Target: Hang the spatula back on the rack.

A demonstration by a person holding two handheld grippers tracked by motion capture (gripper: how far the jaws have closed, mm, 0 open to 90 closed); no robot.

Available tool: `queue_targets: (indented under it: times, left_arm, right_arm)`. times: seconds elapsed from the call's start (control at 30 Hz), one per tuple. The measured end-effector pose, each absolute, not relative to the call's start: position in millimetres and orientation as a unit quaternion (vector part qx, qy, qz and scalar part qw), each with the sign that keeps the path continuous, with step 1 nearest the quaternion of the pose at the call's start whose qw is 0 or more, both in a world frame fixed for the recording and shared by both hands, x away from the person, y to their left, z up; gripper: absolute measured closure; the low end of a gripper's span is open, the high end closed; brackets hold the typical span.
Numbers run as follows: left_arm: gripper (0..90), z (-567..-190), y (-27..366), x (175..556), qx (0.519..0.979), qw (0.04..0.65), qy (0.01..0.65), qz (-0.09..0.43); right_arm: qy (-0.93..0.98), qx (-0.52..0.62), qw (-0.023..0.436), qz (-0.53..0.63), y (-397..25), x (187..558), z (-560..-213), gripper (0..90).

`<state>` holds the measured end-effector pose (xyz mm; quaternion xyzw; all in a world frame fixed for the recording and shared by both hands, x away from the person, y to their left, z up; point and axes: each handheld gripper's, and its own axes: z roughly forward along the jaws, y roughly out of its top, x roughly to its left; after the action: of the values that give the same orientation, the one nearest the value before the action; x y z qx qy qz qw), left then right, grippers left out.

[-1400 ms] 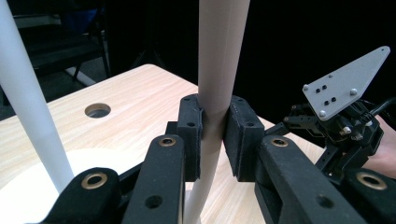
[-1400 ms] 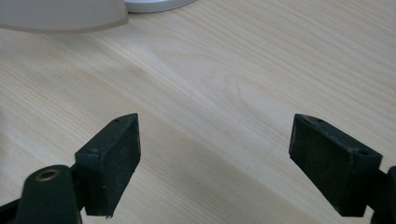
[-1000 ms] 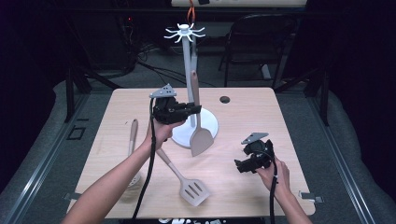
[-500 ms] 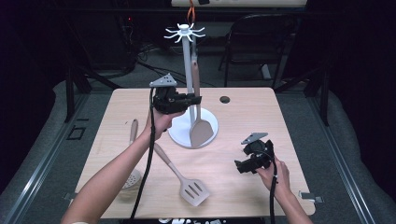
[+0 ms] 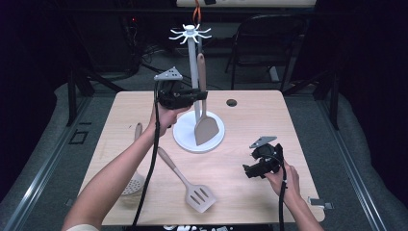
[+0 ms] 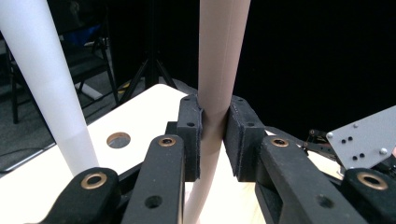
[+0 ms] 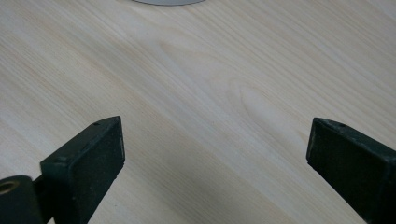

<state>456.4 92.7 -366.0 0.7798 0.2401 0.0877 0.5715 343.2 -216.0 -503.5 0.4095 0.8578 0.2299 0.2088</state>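
Observation:
My left gripper (image 5: 201, 95) is shut on the handle of a tan spatula (image 5: 205, 126), held upright just right of the white stand's pole (image 5: 194, 72). The blade hangs over the stand's round white base (image 5: 184, 137). In the left gripper view the handle (image 6: 219, 56) is pinched between both pads (image 6: 192, 140), with the white pole (image 6: 42, 70) to the left. Hook arms (image 5: 190, 33) crown the stand. My right gripper (image 5: 249, 171) rests low at the table's right, open, over bare wood (image 7: 210, 102).
A slotted tan turner (image 5: 190, 185) lies at the table's front centre. A skimmer spoon (image 5: 133, 168) lies at the front left, partly under my left forearm. A round cable hole (image 5: 231, 102) sits at the back of the table. A chair (image 5: 269, 43) stands behind.
My left gripper has lifted the spatula and carried it right, from left of the pole to upright beside it. The right gripper has not moved.

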Motion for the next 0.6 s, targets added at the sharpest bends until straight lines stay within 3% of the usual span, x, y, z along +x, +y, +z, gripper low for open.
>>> queue_targets:
  times: [0.6]
  left_arm:
    - [77.1, -342.5, 91.2, 466.1, 0.778, 0.575, 0.235, 0.091]
  right_arm:
    - [0.866, 0.398, 0.199, 0.228, -214.2, 343.9, -504.4, 4.8]
